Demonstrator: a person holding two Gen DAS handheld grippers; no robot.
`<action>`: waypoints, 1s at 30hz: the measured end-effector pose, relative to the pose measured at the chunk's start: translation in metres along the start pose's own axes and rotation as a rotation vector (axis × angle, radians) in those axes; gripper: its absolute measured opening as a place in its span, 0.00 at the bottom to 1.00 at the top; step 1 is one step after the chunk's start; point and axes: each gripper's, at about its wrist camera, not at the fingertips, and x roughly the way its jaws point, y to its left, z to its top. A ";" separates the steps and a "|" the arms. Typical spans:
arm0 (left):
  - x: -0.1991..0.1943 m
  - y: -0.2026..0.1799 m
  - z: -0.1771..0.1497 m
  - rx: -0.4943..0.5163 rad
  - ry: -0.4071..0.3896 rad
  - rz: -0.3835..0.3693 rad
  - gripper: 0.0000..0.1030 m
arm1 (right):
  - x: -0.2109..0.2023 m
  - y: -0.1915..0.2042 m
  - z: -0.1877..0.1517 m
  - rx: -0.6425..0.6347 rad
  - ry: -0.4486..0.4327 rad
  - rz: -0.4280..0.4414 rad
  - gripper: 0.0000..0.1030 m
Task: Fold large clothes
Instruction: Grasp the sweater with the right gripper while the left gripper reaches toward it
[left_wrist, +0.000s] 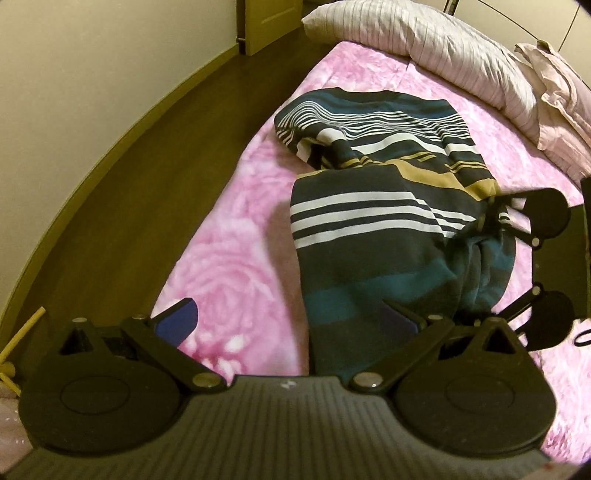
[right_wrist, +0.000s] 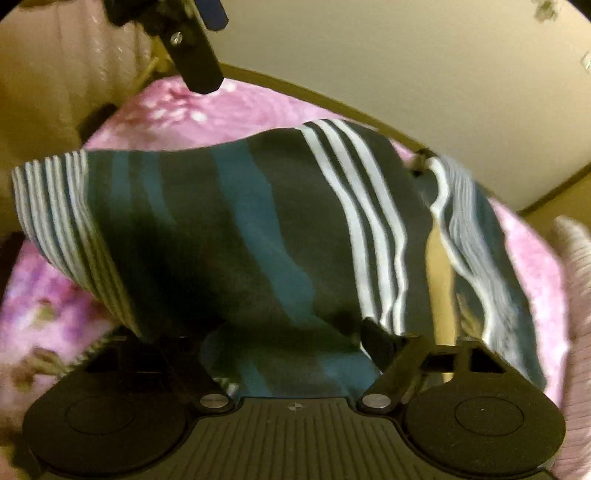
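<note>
Currently the striped sweater (left_wrist: 376, 206) lies half-folded on the pink bed (left_wrist: 229, 236). Your left hand-held gripper (left_wrist: 291, 321) stands wide, cloth against one finger only. Your right hand-held gripper (right_wrist: 295, 339) is half-closed amid cloth; grip unclear. Risk: a one-layer pinch skews the fold.

A pink floral blanket (left_wrist: 229, 280) is spread over the bed; a striped pillow (left_wrist: 424, 48) is seen beside folded pink cloth (left_wrist: 565, 110).

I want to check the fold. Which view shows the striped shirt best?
The left wrist view: the striped shirt lies nearly whole on the pink blanket. The right wrist view shows only a close, blurred part.
</note>
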 end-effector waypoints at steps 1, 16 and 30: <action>-0.002 -0.001 0.000 -0.001 0.000 0.000 0.99 | -0.002 -0.004 -0.002 0.033 0.003 0.026 0.35; -0.091 -0.084 0.020 0.029 -0.169 0.003 0.99 | -0.222 -0.076 -0.171 0.776 -0.166 -0.375 0.03; -0.045 -0.334 -0.024 0.417 -0.082 -0.217 0.99 | -0.314 -0.012 -0.483 1.370 0.193 -0.616 0.11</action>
